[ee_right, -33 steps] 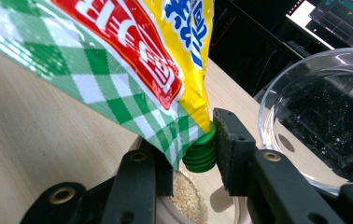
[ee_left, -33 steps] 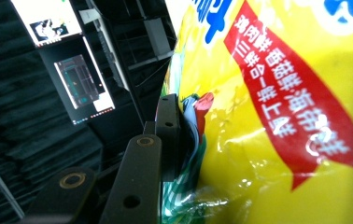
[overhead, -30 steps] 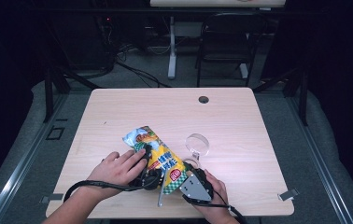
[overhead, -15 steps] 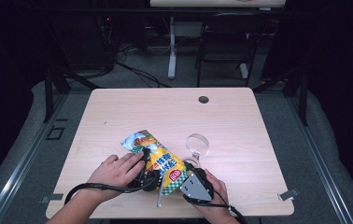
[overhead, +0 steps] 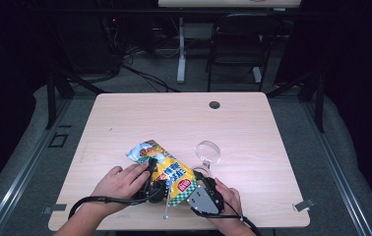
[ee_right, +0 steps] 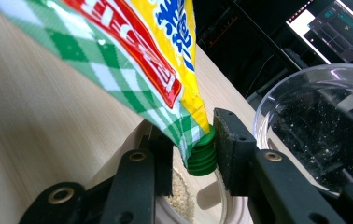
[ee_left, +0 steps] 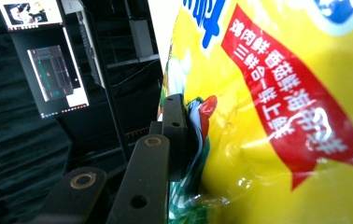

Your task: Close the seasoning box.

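Note:
A yellow snack bag (overhead: pixel 167 169) with a red banner and a green checked end lies slanted on the wooden table (overhead: pixel 253 123), near its front edge. My left gripper (overhead: pixel 158 189) is at the bag's near left side. Its one visible finger (ee_left: pixel 172 133) presses on the bag (ee_left: pixel 277 116), while the other is hidden behind it. These jaws have just been closing, with the bag between them. My right gripper (overhead: pixel 193 189) is shut on the bag's checked corner (ee_right: pixel 184 126), where a green ribbed piece (ee_right: pixel 201 158) sits against the right finger (ee_right: pixel 228 144).
A clear glass bowl (overhead: pixel 207 151) stands just right of the bag and looms close in the right gripper view (ee_right: pixel 314 126). Under the held corner is a pale dish with grains (ee_right: pixel 181 198). A thin metal handle (overhead: pixel 166 209) lies near the front edge. A round cable hole (overhead: pixel 214 104) sits far back.
The bag's far end has slid slightly left and toward the person. Both hands have stayed almost where they were.

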{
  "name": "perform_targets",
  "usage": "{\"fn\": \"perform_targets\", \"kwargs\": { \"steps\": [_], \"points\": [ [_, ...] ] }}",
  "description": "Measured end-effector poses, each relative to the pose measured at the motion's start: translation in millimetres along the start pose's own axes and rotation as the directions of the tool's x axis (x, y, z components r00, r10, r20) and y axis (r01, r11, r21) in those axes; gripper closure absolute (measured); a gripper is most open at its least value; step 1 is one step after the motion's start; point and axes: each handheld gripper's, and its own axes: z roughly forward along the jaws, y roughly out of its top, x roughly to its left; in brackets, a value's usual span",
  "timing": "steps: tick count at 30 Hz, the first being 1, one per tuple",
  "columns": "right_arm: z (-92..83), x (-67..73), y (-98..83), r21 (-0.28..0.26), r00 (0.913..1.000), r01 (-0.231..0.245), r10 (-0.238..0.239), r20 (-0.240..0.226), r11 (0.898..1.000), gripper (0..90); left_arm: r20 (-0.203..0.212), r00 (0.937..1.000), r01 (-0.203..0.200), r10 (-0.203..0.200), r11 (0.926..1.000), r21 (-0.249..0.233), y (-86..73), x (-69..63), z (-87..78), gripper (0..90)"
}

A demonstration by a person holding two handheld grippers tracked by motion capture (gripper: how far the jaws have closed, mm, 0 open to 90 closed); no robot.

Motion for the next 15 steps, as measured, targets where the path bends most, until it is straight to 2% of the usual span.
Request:
{"fn": "perform_targets", "kwargs": {
  "steps": [2, 3, 4, 5, 7, 15],
  "points": [
    [0.1, -0.1, 0.6, 0.000, 0.9999, 0.012, -0.012, -0.003, 1.000, 69.8, 0.001, 1.0000, -0.006, 0.006, 1.0000, 0.007, -0.7, 0.0, -0.3, 81.7],
    [-0.1, -0.4, 1.0, 0.002, 0.9998, 0.019, -0.019, -0.005, 1.000, 70.0, -0.017, 0.9998, 0.009, -0.010, 0.9999, -0.013, -1.5, -1.6, 1.1, 81.7],
    [-0.1, -0.6, 1.2, 0.003, 0.9997, 0.025, -0.025, -0.006, 1.000, 70.0, -0.018, 0.9998, 0.012, -0.012, 0.9998, -0.014, -1.6, -1.9, 1.4, 81.6],
    [0.1, -0.7, 1.4, 0.003, 0.9996, 0.028, -0.028, -0.005, 1.000, 70.1, -0.003, 0.9999, 0.012, -0.012, 0.9999, -0.005, -1.4, -1.2, 0.6, 81.6],
    [-0.2, -1.4, 2.5, 0.017, 0.9986, 0.052, -0.052, -0.007, 0.999, 70.3, -0.006, 0.9999, 0.010, -0.010, 1.0000, -0.001, -1.4, -1.5, 0.8, 81.5],
    [-1.4, -5.2, 5.3, 0.044, 0.9916, 0.129, -0.129, -0.013, 0.991, 70.5, -0.001, 0.9977, 0.068, -0.068, 0.9976, -0.018, -2.4, -7.4, 3.5, 81.4]
  ]
}}
